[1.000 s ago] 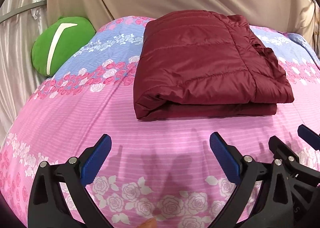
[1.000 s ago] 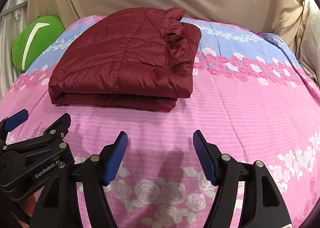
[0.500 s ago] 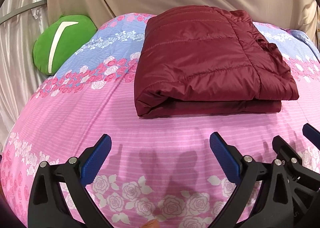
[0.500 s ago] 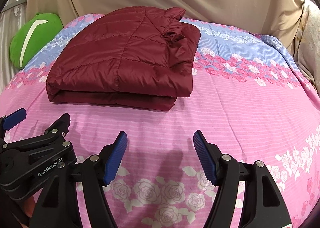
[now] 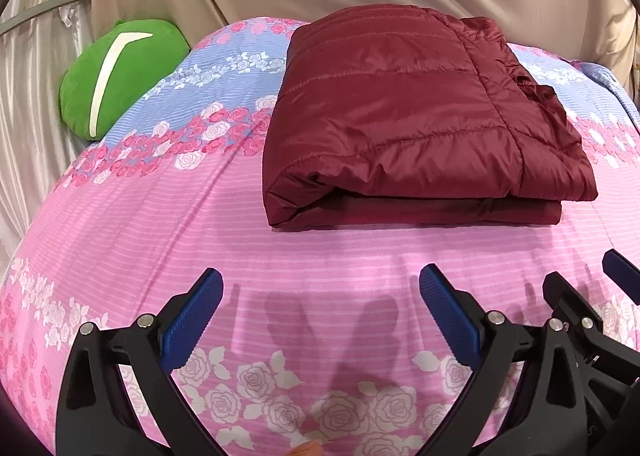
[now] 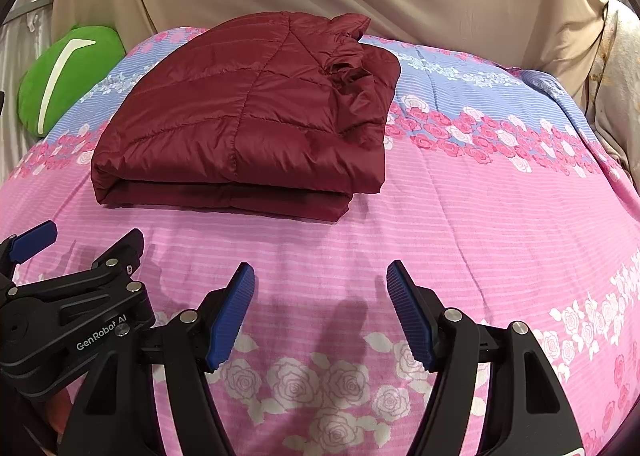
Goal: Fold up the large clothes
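A folded maroon jacket [image 5: 420,116] lies mid-frame on a pink floral bedspread [image 5: 160,216]; left gripper [image 5: 320,320] and right gripper [image 6: 320,312] hover released, empty, below it.

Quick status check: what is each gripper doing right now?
Left gripper: open, holding nothing.
Right gripper: open, holding nothing; folded maroon jacket lies untouched.

A puffy dark red jacket [image 5: 420,116] lies folded flat on a pink bed cover with roses [image 5: 160,224]. A round green pillow [image 5: 116,76] sits far left. The left gripper [image 5: 320,316] hangs wide open above the cover, holding nothing.
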